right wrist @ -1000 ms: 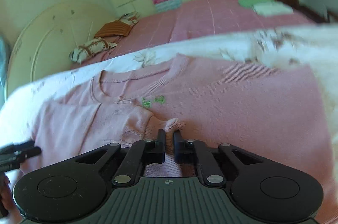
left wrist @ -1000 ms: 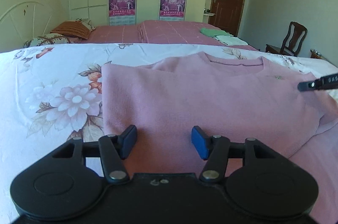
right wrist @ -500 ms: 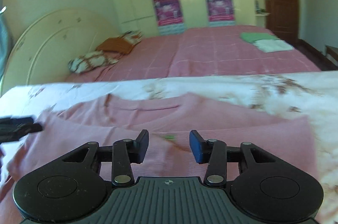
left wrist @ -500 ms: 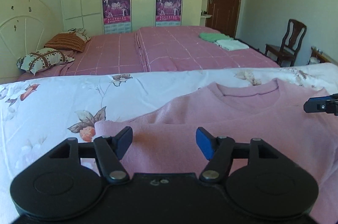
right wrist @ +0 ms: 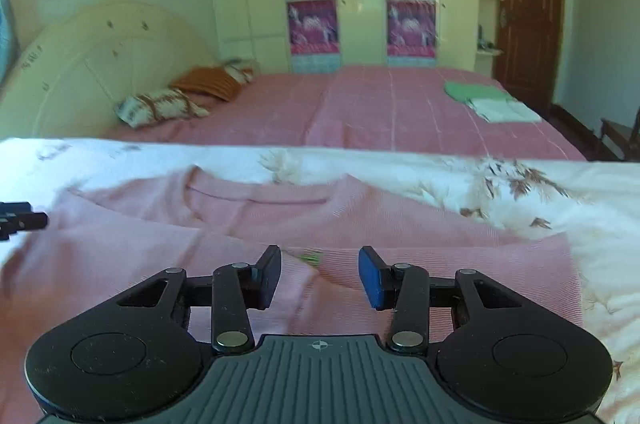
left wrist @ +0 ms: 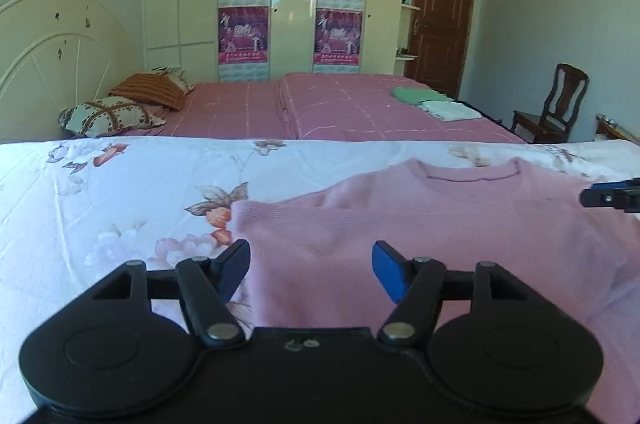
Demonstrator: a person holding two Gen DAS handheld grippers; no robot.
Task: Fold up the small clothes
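A pink sweater [left wrist: 440, 236] lies flat on the floral bedsheet [left wrist: 100, 204], its neckline toward the far side and its sleeves folded in over the body. My left gripper [left wrist: 310, 260] hovers open above the sweater's left edge, with nothing between its fingers. In the right wrist view the sweater [right wrist: 400, 224] fills the foreground, with a small green logo near the fold. My right gripper [right wrist: 320, 264] stands open above that fold and holds nothing. Each gripper shows at the edge of the other's view: the right gripper [left wrist: 612, 196] and the left gripper [right wrist: 20, 220].
Behind the floral sheet [right wrist: 520, 184] stands a pink-covered bed [left wrist: 340, 108] with pillows [left wrist: 112, 112] by a cream headboard. On its right side lie folded green and white clothes [left wrist: 436, 102]. A wardrobe with posters, a brown door and a wooden chair [left wrist: 560, 112] stand further back.
My right gripper has let go of the folded sleeve cuff, opened and drawn back. My left gripper has opened a little wider and lifted away from the sweater.
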